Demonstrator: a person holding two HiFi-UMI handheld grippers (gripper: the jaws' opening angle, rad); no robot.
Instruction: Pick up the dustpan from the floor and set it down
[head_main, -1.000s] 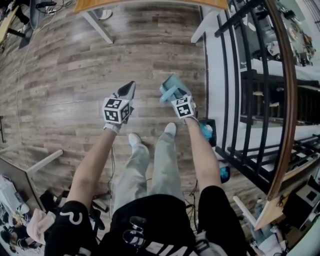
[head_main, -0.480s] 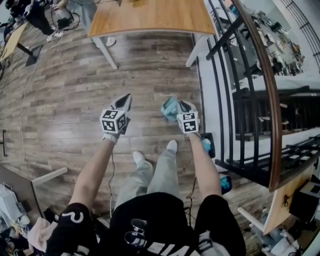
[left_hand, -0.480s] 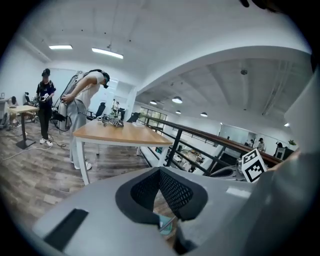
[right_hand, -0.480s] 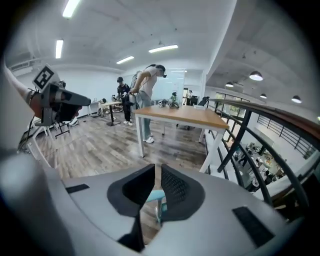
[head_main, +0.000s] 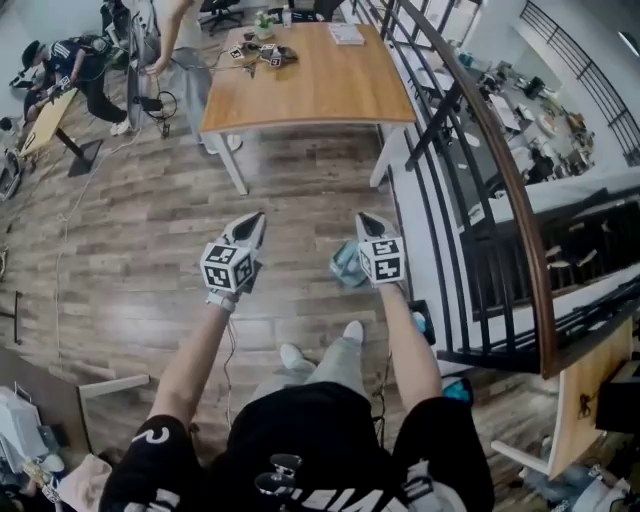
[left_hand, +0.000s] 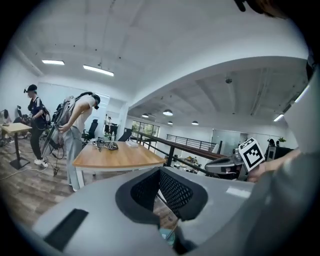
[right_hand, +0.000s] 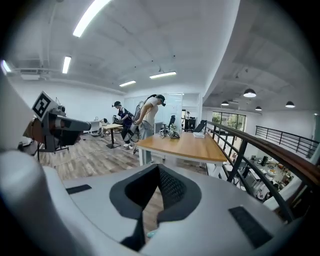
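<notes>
The teal dustpan (head_main: 346, 264) lies on the wood floor just ahead of the person's right shoe, partly hidden behind my right gripper. My right gripper (head_main: 368, 222) hangs well above it, shut, with nothing between its fingers. In the right gripper view the jaws (right_hand: 159, 169) meet, and a sliver of teal shows low through the gap. My left gripper (head_main: 254, 222) is held at the same height to the left, also shut and empty (left_hand: 161, 172). Both point forward towards a wooden table (head_main: 310, 85).
A black railing with a wooden handrail (head_main: 470, 140) runs along the right, with a drop behind it. Small blue items (head_main: 420, 322) lie at its foot. People stand at desks at the far left (head_main: 75, 60). A white table leg (head_main: 110, 385) lies at lower left.
Both grippers have risen from near the floor as the person stood up. The dustpan stayed on the floor and now looks smaller, with the right gripper lifted clear of it.
</notes>
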